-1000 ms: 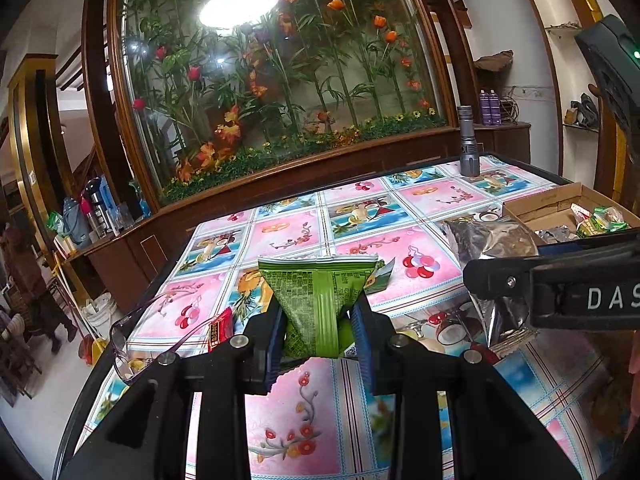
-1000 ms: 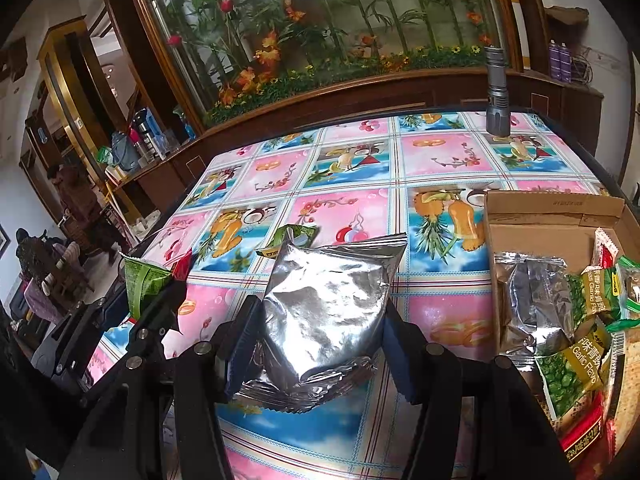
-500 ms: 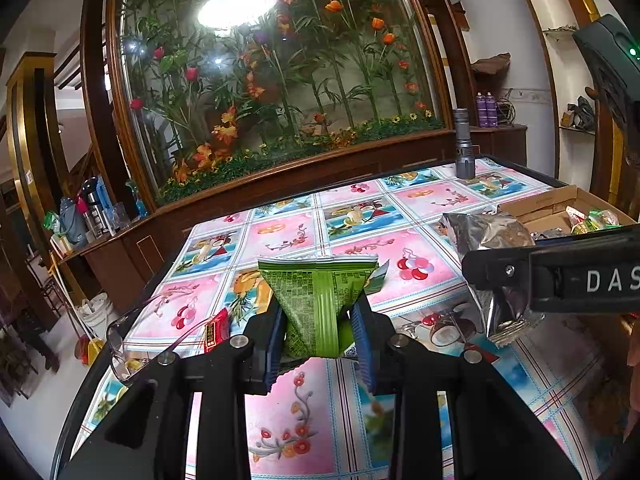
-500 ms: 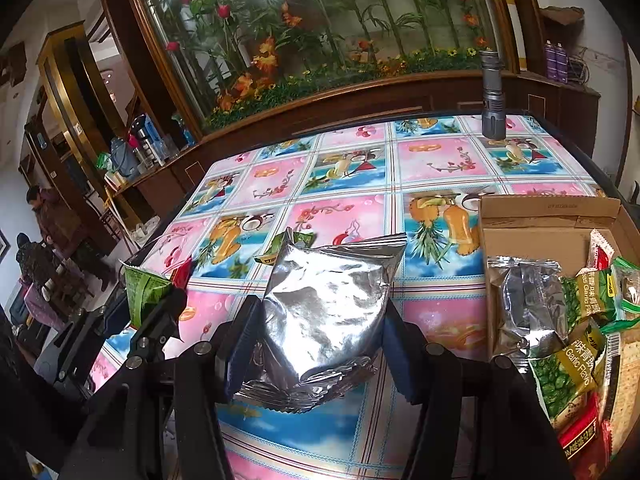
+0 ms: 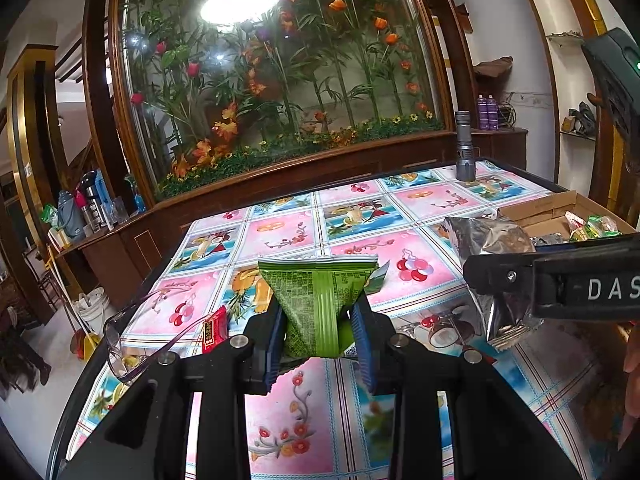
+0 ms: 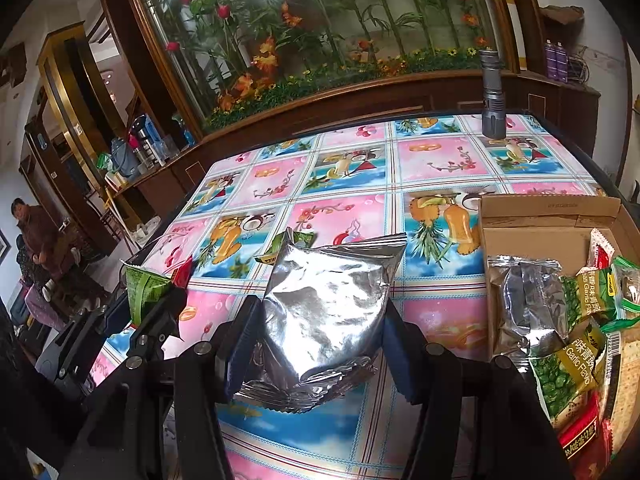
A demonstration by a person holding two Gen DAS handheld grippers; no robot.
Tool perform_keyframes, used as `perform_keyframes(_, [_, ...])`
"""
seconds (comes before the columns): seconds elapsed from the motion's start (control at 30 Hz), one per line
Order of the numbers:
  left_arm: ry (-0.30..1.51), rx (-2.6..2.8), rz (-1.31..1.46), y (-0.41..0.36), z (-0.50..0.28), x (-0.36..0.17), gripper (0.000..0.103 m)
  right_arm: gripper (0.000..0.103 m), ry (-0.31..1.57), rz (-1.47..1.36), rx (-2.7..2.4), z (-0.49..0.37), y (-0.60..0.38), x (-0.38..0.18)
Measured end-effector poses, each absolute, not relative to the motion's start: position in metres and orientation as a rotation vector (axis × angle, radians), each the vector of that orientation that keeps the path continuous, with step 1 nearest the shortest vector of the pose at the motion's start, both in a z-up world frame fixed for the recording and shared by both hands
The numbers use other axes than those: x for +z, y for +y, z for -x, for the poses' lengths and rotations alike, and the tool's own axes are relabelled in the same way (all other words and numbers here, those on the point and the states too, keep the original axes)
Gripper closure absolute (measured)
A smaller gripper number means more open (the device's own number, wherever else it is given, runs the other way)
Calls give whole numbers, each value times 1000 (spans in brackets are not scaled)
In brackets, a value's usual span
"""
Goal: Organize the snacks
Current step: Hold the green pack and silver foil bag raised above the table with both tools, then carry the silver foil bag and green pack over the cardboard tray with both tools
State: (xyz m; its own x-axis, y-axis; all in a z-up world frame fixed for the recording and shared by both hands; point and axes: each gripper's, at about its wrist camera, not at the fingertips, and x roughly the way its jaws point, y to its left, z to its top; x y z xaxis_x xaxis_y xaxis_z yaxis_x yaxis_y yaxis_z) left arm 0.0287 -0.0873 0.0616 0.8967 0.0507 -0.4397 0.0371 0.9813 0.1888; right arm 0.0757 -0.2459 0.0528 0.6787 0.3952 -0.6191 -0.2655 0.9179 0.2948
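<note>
A green snack packet (image 5: pixel 318 304) stands upright above the table, pinched between the blue pads of my left gripper (image 5: pixel 320 340). My right gripper (image 6: pixel 320 344) is shut on a crinkled silver foil bag (image 6: pixel 328 312), held over the flowered tablecloth (image 6: pixel 352 168). In the left wrist view the right gripper's finger (image 5: pixel 560 284) and the silver bag (image 5: pixel 488 248) show at the right. The right wrist view shows the left gripper (image 6: pixel 160 312) with the green packet (image 6: pixel 142 284) at the left. An open cardboard box (image 6: pixel 548 220) at the right holds several snack packets.
A small green packet (image 6: pixel 296 240) and a red packet (image 5: pixel 214 328) lie on the table. Eyeglasses (image 5: pixel 132 340) rest near the left edge. A grey flashlight (image 6: pixel 493 92) stands at the far right. A person (image 6: pixel 36 232) is beyond the table's left side.
Both grippers keep still with their packets. The person in the background has shifted a little to the left.
</note>
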Motion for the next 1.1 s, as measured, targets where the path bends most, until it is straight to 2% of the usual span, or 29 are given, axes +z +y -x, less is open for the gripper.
perform_keyframes(1.1, [454, -19, -196, -93, -26, 62, 73, 41, 685, -310, 304, -74, -296, 68])
